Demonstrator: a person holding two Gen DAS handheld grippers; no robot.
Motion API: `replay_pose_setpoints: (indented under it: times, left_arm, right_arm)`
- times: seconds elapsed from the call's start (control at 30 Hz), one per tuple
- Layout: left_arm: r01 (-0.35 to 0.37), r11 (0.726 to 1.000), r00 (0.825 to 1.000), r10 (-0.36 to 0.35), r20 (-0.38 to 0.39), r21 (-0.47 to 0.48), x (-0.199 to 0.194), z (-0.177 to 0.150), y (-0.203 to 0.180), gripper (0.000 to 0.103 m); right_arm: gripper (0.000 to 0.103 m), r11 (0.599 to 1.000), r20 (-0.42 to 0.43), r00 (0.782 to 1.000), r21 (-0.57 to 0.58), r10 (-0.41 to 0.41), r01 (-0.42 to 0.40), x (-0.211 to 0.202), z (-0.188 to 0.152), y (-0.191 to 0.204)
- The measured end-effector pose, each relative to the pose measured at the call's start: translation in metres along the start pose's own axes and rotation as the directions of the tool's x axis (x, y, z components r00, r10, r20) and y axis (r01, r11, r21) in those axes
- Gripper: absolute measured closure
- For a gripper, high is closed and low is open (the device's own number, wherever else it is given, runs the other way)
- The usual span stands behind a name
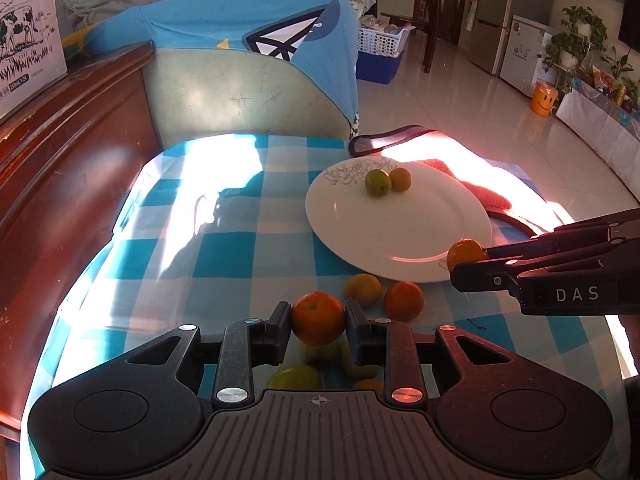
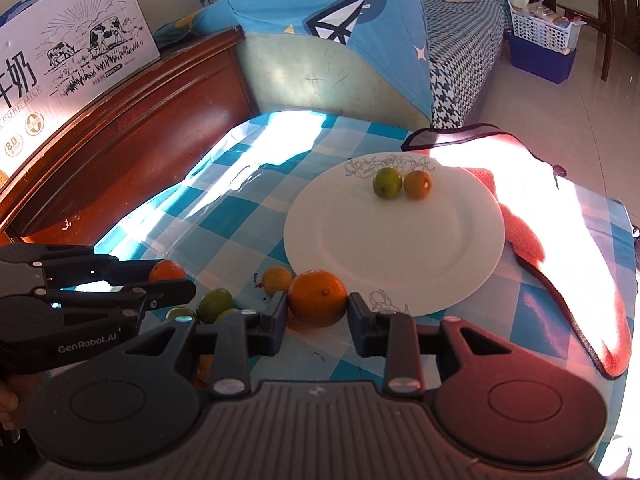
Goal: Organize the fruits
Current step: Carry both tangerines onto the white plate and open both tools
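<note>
Oranges [image 1: 318,317] [image 2: 318,298] clamped in both hand-held grippers [image 1: 318,326] [image 2: 318,314]; round, could slip before reaching plate [image 2: 394,276].

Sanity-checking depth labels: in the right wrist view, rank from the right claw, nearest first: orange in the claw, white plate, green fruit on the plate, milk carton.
1. orange: clamped in the right claw.
2. white plate: just beyond.
3. green fruit: plate's far side.
4. milk carton: far left, on the wooden ledge.

Left gripper [image 1: 318,328] grips an orange [image 1: 318,317] above the checked tablecloth [image 1: 224,256].
</note>
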State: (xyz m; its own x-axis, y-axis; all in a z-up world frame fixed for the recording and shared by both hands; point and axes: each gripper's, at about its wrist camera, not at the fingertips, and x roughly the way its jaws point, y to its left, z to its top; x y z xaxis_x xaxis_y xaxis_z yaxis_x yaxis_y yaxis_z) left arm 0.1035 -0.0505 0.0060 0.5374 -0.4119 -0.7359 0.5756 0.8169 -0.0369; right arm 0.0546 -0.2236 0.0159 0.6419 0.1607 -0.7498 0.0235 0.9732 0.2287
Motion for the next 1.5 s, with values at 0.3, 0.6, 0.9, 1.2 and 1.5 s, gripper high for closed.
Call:
replay_pose_setpoints:
  times: [0.3,0.6,0.9,1.2,1.5]
  left_arm:
    - [0.058,0.998,0.998,-0.058,0.018,-0.038,0.018,0.022,-0.005,0.077]
    - [0.091,0.996,0.996,-0.090,0.011,-0.025,0.050,0.038,-0.011,0.077]
    - [0.098,0.995,0.995,-0.098,-0.005,-0.006,0.076,0.047,-0.019,0.077]
    - [0.088,0.996,0.996,-0.088,-0.007,0.006,0.087,0.048,-0.024,0.075]
    - [0.054,0.999,0.999,-0.054,0.005,-0.005,0.075,0.054,-0.025,0.054]
  right_arm:
    - [0.070,0.997,0.003,1.000,0.070,-0.021,0.021,0.001,0.008,-0.016]
    - [0.070,0.987,-0.022,0.999,0.155,-0.040,0.043,0.012,0.014,-0.035]
    - [0.070,0.977,-0.048,0.997,0.200,-0.062,0.071,0.024,0.014,-0.045]
    - [0.068,0.968,-0.048,0.995,0.232,-0.086,0.095,0.033,0.016,-0.052]
    - [0.066,0.967,-0.030,0.998,0.246,-0.064,0.069,0.029,0.017,-0.051]
